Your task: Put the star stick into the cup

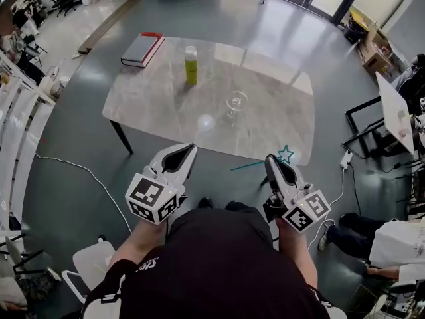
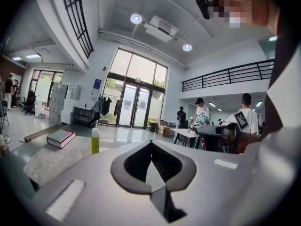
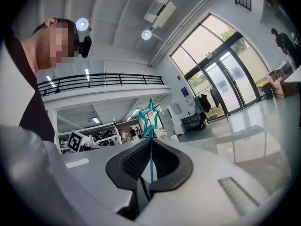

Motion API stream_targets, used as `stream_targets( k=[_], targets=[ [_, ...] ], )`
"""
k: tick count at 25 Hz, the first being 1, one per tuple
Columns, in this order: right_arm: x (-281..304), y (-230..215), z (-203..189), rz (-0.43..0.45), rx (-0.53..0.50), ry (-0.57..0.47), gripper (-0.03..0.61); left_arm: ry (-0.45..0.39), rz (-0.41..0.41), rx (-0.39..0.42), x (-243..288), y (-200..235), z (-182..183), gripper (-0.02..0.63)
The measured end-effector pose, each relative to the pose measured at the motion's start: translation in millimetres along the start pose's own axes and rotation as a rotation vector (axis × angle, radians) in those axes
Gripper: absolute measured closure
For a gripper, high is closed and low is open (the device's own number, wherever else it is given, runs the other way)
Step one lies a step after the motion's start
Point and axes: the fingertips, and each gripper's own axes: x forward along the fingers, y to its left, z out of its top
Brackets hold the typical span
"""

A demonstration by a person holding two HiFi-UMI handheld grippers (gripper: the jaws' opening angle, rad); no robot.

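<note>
- Head view: the clear glass cup (image 1: 236, 103) stands about the middle of the grey marble-look table (image 1: 153, 95), well apart from both grippers, which hang off the table's near edge. I judge this as the carrying step, with the insertion not yet begun.
- The thin teal star stick (image 1: 247, 167) lies nearly level across the tips of the right gripper (image 1: 269, 159), its star over the table's near right corner. The left gripper (image 1: 188, 149) carries nothing.
- Left gripper view: the jaws of the left gripper (image 2: 151, 144) are together with nothing between them. Probably one hand is enough here.
- Right gripper view: the right gripper (image 3: 151, 140) has its jaws pressed on the star stick (image 3: 151, 161), close to the star end. This leaves the long plain end free, I think to enter the cup first.
</note>
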Motion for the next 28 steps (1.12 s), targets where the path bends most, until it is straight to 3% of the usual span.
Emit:
stream_targets(
  k=[12,28],
  targets=[
    [42.0,-44.0,2.5,0.024,0.029,0.027,0.557,0.023,0.039,-0.032,35.8,30.6,-8.1,0.611],
    [106.4,-164.5,45.2,0.125,0.052,0.046,0.557,0.033,0.141,-0.019,153.1,53.7,23.8,0.611]
  ],
)
